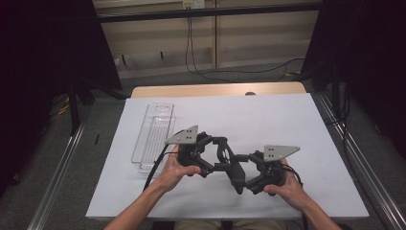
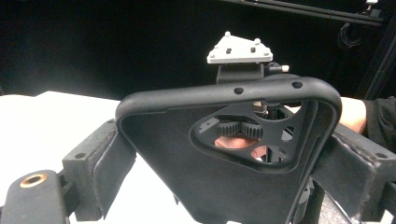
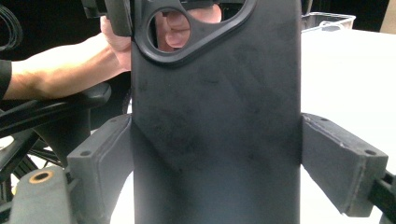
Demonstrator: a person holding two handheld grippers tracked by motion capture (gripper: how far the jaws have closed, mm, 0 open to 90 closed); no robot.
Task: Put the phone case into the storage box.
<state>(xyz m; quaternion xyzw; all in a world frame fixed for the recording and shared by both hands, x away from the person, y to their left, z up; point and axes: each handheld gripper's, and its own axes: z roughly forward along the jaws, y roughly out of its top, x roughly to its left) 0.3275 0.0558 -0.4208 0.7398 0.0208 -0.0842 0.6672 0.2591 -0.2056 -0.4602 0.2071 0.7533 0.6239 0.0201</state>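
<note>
A black phone case [image 1: 234, 173] with a triangular cut-out near one end is held between both grippers above the white sheet, near the table's front. My left gripper [image 1: 221, 154] comes in from the left, my right gripper [image 1: 242, 175] from the right. In the left gripper view the case [image 2: 187, 154] shows its hollow inner side, and my left gripper [image 2: 224, 161] has both pads against its long edges. In the right gripper view the case [image 3: 215, 116] shows its smooth back, and my right gripper [image 3: 219, 161] is shut on its sides.
A long clear plastic tray [image 1: 153, 134] lies on the left of the white sheet [image 1: 277, 120]; its corner [image 3: 327, 21] also appears in the right gripper view. The wooden table edge [image 1: 215, 90] runs along the back. Metal rails flank the table.
</note>
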